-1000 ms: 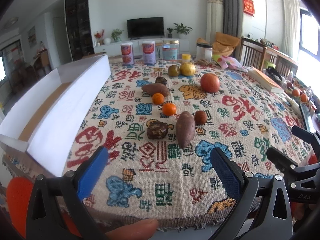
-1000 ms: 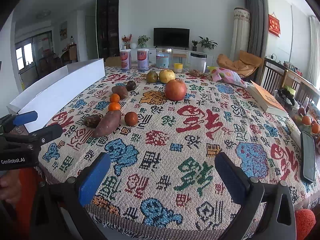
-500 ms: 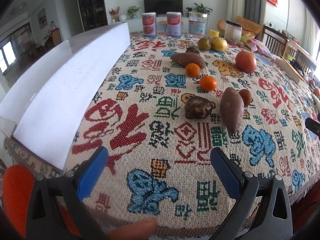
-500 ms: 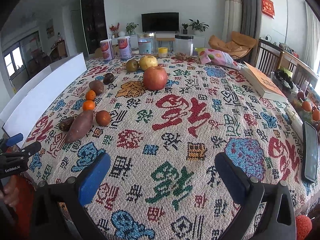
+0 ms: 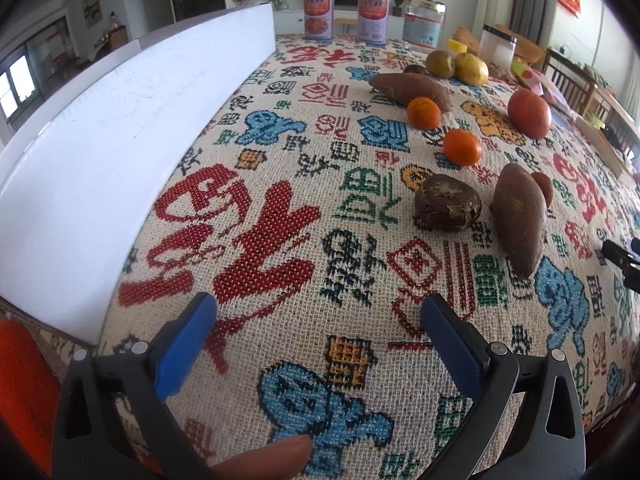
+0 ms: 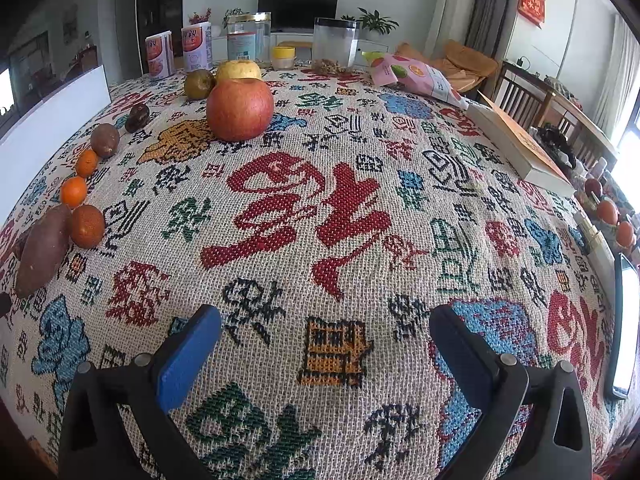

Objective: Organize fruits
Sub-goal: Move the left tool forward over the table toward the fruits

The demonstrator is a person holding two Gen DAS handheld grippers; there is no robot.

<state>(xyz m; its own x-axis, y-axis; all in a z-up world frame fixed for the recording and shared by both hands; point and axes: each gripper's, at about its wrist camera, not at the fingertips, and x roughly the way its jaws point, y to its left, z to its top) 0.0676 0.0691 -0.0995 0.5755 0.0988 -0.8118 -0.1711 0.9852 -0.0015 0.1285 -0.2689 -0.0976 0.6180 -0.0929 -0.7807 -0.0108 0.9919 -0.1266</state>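
My left gripper (image 5: 318,320) is open over the patterned cloth, short of a dark wrinkled fruit (image 5: 446,208) and a sweet potato (image 5: 519,218). Beyond lie two tangerines (image 5: 462,147), a second sweet potato (image 5: 408,88), a red apple (image 5: 529,113) and two yellow-green fruits (image 5: 456,66). My right gripper (image 6: 324,332) is open with nothing between its fingers; the red apple (image 6: 240,109) sits ahead left of it. The sweet potato (image 6: 42,250), a brown round fruit (image 6: 87,226) and tangerines (image 6: 74,191) line the left edge of the right wrist view.
A long white box (image 5: 120,128) runs along the table's left side. Cans and jars (image 6: 244,42) stand at the far edge, with a snack bag (image 6: 416,76) and a book (image 6: 520,144) to the right. A phone (image 6: 622,328) lies near the right edge.
Both grippers have moved forward and lower over the table; the fruits now appear closer. The jaws stay open and nothing has been picked up.
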